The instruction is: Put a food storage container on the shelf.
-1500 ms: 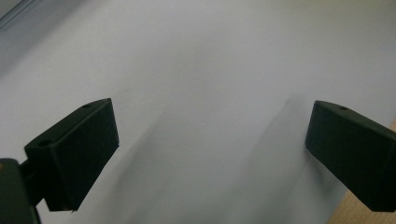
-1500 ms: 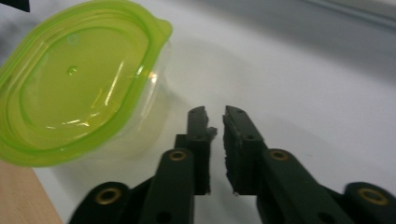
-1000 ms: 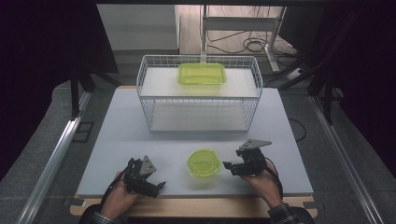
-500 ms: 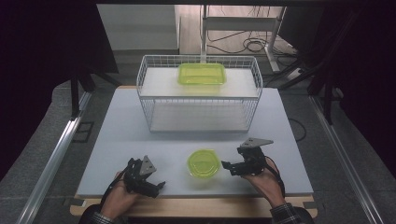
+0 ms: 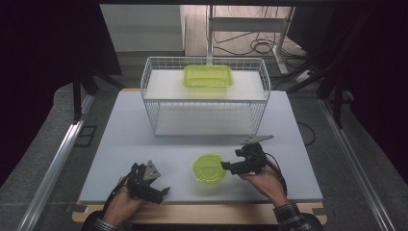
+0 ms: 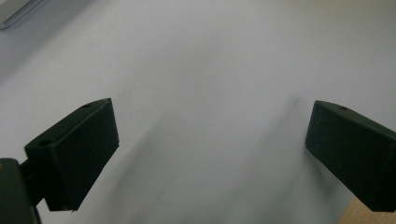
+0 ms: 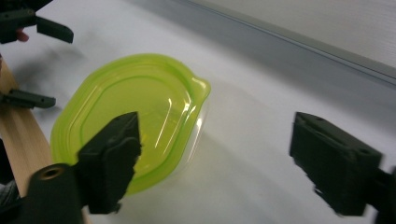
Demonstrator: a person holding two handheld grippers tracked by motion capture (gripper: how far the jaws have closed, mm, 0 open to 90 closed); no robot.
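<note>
The round green container point(image 5: 209, 168) with its translucent green lid sits on the white table point(image 5: 144, 144) near the front edge, at about 6 o'clock from the wire basket point(image 5: 204, 96) and well apart from it. In the right gripper view the container point(image 7: 135, 116) lies to the left of the gap between the jaws, its lid tab pointing toward the middle of the picture, with one jaw crossing in front of its near rim; whether that jaw touches the rim cannot be told.

The right gripper point(image 5: 227, 166) is at 3 o'clock of the container, its tips just at the lid's edge in the high view. Its jaws stand apart and have just been closing a little; nothing is pressed between them, and the bare table shows in the gap point(image 7: 212, 163).

The left gripper point(image 5: 163, 191) rests at about 8 o'clock from the container, near the table's front edge, apart from it. In the left gripper view its jaws point(image 6: 210, 154) are spread wide over bare table, released, with nothing between them.

At 12 o'clock, on the top shelf of the wire basket, lies a rectangular green container point(image 5: 208, 76)
</note>
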